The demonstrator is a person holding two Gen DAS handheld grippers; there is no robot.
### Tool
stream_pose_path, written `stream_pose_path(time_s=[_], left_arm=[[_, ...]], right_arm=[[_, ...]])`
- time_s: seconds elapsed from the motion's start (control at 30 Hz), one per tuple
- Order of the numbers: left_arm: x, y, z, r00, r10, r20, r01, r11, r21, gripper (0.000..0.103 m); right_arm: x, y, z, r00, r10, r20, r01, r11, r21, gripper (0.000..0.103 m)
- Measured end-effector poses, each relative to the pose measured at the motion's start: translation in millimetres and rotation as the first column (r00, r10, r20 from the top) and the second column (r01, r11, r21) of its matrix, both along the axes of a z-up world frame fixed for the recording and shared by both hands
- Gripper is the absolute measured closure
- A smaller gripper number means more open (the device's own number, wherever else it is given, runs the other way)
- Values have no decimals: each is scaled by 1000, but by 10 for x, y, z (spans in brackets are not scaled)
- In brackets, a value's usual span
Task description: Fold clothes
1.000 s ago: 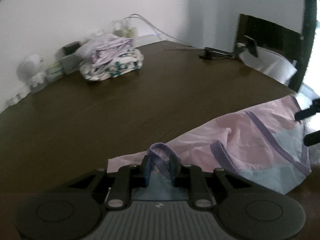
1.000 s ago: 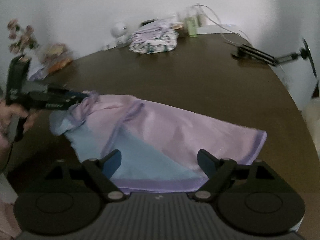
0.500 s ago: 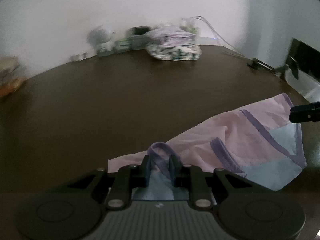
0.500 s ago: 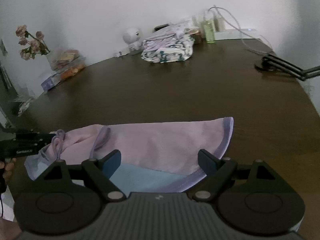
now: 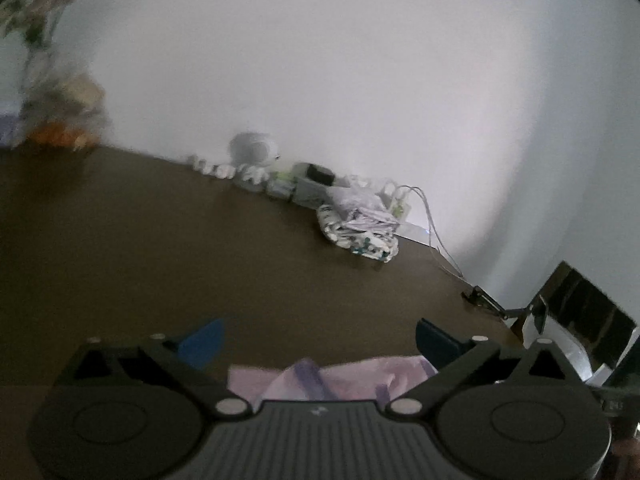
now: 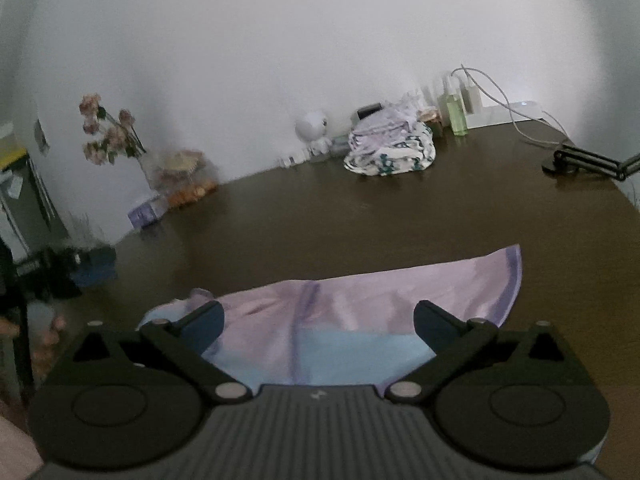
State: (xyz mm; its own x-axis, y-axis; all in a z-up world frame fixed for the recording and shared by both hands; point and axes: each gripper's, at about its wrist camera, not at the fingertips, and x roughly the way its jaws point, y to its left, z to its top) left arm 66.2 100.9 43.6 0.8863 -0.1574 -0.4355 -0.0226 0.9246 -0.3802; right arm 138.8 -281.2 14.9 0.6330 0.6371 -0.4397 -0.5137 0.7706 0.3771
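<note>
Both tools, left tool [image 5: 318,340] and right tool [image 6: 318,322], are opening, nothing pinched; lilac-and-blue satin garment [image 6: 360,312] lies beneath—regrip its edges evenly.

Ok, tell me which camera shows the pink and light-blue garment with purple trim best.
The right wrist view: the pink and light-blue garment lies spread on the dark brown table, its purple-trimmed edge visible. The left wrist view shows only a blurred strip of it just above the gripper body.

Both fisheye views are dim and soft, dark-cornered and bowed at the edges; the left view's far-left clutter is blurred.
</note>
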Motion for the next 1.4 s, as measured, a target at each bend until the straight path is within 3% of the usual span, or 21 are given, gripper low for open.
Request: stream_pose_path(time_s=[0.13, 0.53, 0.7, 0.83, 0.97, 1.0, 1.07, 1.13, 1.23, 1.4], left_arm=[[-190, 67, -163, 998, 6, -70, -8, 1000, -29, 0], [-287, 216, -302, 996, -33, -83, 29, 998, -56, 0], [-114, 322, -374, 987, -69, -144, 56, 994, -89, 3], [173, 581, -363, 968, -150, -201, 122, 982, -144, 14], [452, 697, -322, 957, -168, -235, 145, 983, -111, 24], [522, 712, -315, 953, -174, -246, 152, 983, -104, 31], [670, 734, -339, 936, -208, -284, 180, 976, -120, 45], [795, 741, -378, 919, -235, -318, 202, 970, -134, 58], [922, 733, -448, 901, -264, -344, 233, 964, -129, 68], [1004, 802, -522, 888, -299, -349, 252, 952, -174, 71]], right_arm=[[-184, 229, -29, 1000, 6, 16, -6, 1000, -17, 0], [-444, 880, -51, 996, 89, 31, -83, 984, -159, 0], [-463, 1047, -20, 993, 118, 24, -112, 978, -176, 0], [-608, 1403, 86, 976, 210, 51, -193, 954, -232, 0], [-806, 1870, 145, 953, 291, 91, -247, 912, -328, 2], [-851, 1986, 152, 946, 307, 102, -253, 899, -356, 5], [-936, 2216, 164, 934, 339, 118, -265, 873, -410, 19], [-961, 2409, 138, 932, 351, 90, -283, 859, -427, 27], [-965, 2613, 72, 939, 337, 73, -270, 851, -450, 33], [-951, 2827, -31, 950, 307, 49, -244, 834, -494, 40]])
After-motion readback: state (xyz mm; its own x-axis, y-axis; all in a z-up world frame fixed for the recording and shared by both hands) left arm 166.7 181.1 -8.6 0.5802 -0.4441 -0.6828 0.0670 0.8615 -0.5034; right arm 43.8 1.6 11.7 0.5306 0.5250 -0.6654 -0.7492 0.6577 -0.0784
